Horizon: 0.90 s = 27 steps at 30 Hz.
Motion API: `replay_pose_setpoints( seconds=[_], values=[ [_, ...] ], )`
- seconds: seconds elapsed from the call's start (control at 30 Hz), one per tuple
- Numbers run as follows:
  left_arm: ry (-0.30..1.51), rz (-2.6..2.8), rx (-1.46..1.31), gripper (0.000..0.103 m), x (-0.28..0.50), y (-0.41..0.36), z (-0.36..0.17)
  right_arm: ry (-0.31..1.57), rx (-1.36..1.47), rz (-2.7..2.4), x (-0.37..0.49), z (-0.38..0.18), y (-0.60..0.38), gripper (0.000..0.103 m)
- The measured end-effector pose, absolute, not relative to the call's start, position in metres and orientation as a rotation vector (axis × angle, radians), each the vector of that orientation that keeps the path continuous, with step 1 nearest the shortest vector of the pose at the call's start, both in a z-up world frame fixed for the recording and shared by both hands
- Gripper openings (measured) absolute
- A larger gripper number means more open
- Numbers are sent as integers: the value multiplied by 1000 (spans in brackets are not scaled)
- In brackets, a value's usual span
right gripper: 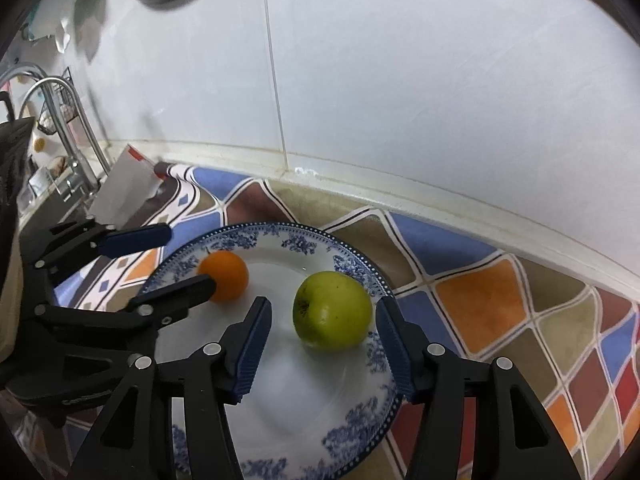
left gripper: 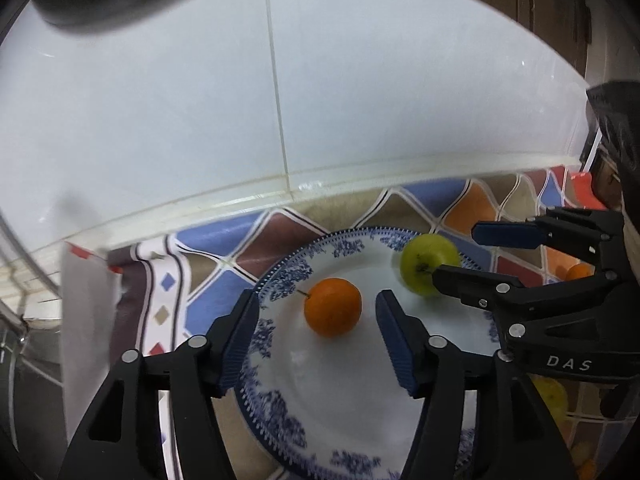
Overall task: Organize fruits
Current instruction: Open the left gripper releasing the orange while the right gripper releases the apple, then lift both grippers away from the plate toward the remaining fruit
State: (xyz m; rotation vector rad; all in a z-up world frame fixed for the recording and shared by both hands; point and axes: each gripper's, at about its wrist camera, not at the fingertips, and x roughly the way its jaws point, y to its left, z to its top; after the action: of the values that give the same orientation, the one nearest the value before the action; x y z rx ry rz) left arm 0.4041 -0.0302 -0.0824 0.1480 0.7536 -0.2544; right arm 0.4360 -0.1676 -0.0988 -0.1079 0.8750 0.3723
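Observation:
A blue-patterned white plate [left gripper: 340, 384] [right gripper: 296, 400] lies on the tablecloth and carries two fruits. An orange [left gripper: 333, 307] [right gripper: 229, 280] rests on it just beyond the tips of my left gripper [left gripper: 317, 297] [right gripper: 192, 256], whose jaws stand apart on either side without touching it. A green apple [right gripper: 332, 310] [left gripper: 420, 264] sits on the right half of the plate, between the fingers of my right gripper [right gripper: 321, 302] [left gripper: 455, 253]. A gap shows on the apple's left side, and the right pad is close but does not press.
A colourful diamond-patterned cloth [right gripper: 480, 300] covers the counter under a white tiled wall [left gripper: 360, 100]. A tap [right gripper: 60, 92] and a white sheet [right gripper: 124, 188] stand at the left. More fruit lies at the right: an orange [left gripper: 580, 272] and a yellow fruit [left gripper: 554, 396].

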Motion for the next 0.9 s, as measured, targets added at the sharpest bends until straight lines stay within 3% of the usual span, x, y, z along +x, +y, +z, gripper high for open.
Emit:
replay_pose_setpoints(
  seconds=[0.1, 0.27, 0.63, 0.9],
  values=[
    [721, -234, 126, 75, 387, -24, -67, 850, -100, 356, 422, -86, -169, 56],
    [650, -191, 110, 89, 357, -18, -41, 786, -101, 310, 391, -62, -171, 71],
    [562, -156, 111, 99, 275, -10, -10, 660, -91, 199, 303, -15, -180, 81],
    [504, -130, 140, 102, 225, -5, 2, 610, -84, 164, 247, 2, -178, 81]
  ],
)
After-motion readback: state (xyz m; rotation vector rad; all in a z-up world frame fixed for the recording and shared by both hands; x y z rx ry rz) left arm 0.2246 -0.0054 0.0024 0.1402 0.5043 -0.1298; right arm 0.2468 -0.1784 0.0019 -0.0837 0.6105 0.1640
